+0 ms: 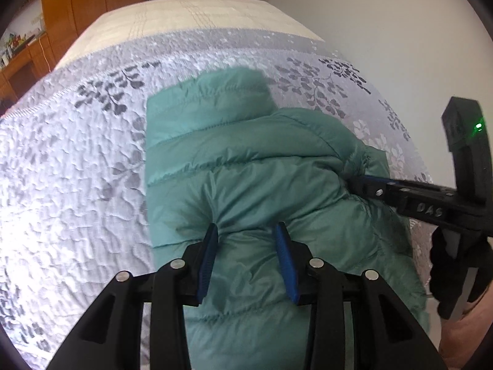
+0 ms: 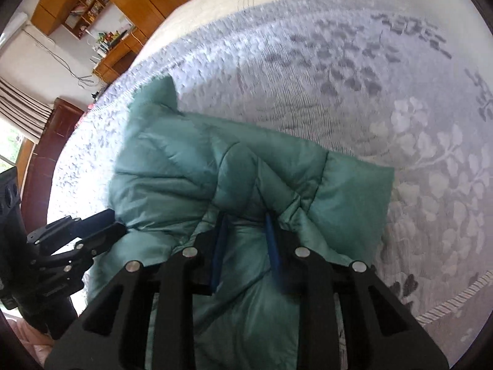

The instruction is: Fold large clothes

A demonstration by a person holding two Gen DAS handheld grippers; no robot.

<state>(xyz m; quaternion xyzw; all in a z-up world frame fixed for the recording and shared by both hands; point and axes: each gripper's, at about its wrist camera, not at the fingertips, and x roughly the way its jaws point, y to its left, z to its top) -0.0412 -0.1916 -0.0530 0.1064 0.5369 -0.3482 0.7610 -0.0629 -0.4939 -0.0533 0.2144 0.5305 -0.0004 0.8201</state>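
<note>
**Both grippers pinched into the green puffer jacket on the bed**

Nearest the left wrist camera, the left gripper [image 1: 246, 231] stood narrowed, its blue pads [image 1: 208, 259] pressed into a bunched ridge of the green puffer jacket [image 1: 234, 148]. At three o'clock the right gripper [image 1: 359, 182] bit into the jacket's edge, jaws narrow on a fold of fabric. The jacket lay on the floral bedspread [image 1: 77, 169]. At eleven o'clock, beyond, stood wooden cabinets [image 1: 77, 6].
</note>
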